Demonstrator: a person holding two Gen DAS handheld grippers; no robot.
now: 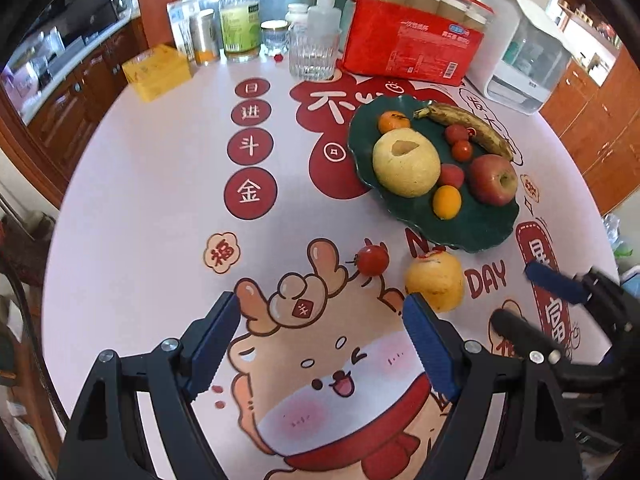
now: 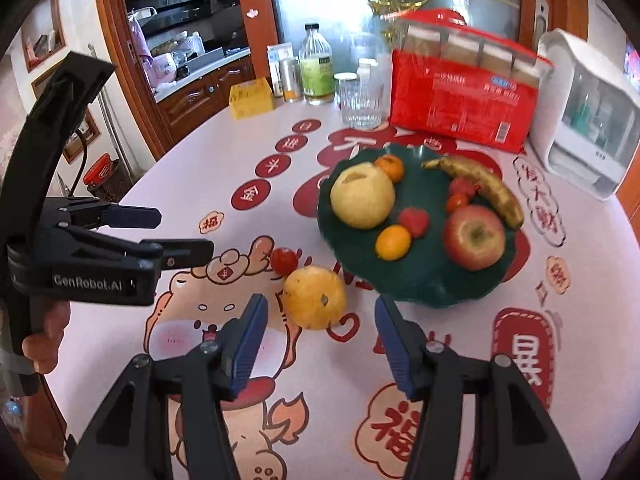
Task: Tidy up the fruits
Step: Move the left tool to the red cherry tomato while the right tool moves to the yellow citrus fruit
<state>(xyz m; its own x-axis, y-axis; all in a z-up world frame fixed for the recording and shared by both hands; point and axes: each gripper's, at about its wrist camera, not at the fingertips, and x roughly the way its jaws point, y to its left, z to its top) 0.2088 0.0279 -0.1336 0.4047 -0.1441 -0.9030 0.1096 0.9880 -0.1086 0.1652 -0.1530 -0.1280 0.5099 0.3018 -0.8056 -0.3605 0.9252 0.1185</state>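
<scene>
Yellow fruit [image 2: 315, 297] on the tablecloth — just ahead of the open right gripper [image 2: 320, 344].

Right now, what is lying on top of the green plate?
On the green plate: pale pear, red apple, banana, two oranges, small red fruits. The plate's surface under them is covered.

I am seeing a red package [image 1: 412, 40] standing at the far edge of the printed tablecloth [image 1: 160, 208], a ribbed glass [image 1: 314, 54] just beside it, a yellow box [image 1: 158, 72] further left, and a white appliance [image 2: 588, 120] sitting at the right.
</scene>
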